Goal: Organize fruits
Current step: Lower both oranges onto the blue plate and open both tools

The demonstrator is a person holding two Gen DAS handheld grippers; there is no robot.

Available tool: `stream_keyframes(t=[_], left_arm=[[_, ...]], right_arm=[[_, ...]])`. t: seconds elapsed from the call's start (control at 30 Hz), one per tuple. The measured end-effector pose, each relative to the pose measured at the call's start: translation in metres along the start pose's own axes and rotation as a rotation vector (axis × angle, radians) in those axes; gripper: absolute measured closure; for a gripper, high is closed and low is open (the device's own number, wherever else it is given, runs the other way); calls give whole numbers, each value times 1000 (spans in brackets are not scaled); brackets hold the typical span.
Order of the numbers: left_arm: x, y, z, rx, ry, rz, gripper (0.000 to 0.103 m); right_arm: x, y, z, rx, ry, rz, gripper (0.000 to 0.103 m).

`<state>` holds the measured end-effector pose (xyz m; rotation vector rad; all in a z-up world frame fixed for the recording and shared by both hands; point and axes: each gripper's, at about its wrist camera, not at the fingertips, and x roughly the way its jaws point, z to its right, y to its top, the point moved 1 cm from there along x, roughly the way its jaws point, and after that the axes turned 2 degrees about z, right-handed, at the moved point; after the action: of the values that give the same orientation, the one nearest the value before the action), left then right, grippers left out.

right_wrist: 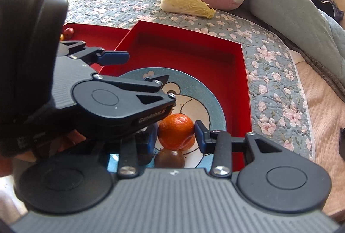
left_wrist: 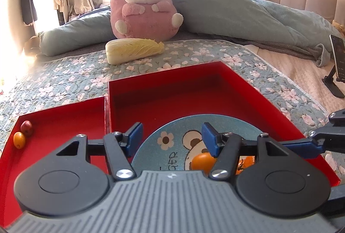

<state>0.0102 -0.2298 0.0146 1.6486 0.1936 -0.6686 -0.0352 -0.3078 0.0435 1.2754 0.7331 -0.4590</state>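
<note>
Orange tangerine sits clamped in the right gripper jaws for lifting; left gripper jaws wide, empty.

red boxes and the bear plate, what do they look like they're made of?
Red boxes: probably coated cardboard; thin, straight walls, crisp folded corners, slight satin sheen. Bear plate: likely glazed ceramic or melamine; smooth printed surface, speckled blue rim. The look leaves it open.

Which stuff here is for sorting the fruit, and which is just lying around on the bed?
For the job:
- orange between the right gripper pads
- dark fruit
- bear plate
- red boxes
- two small fruits
- left gripper, open

Lying about:
- cabbage
- pink plush
- phone
- quilt
</note>
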Motion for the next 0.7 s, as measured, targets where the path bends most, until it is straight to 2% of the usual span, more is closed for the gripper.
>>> stream_keyframes(t=[0.3,0.7], left_arm=[[-6,-1,-27,-28,28,1,37],[-9,-3,-51,-50,48,-1,37]], right_arm=[[13,4,-10,24,13,-24,62],[30,4,-9,61,-16,-40,62]])
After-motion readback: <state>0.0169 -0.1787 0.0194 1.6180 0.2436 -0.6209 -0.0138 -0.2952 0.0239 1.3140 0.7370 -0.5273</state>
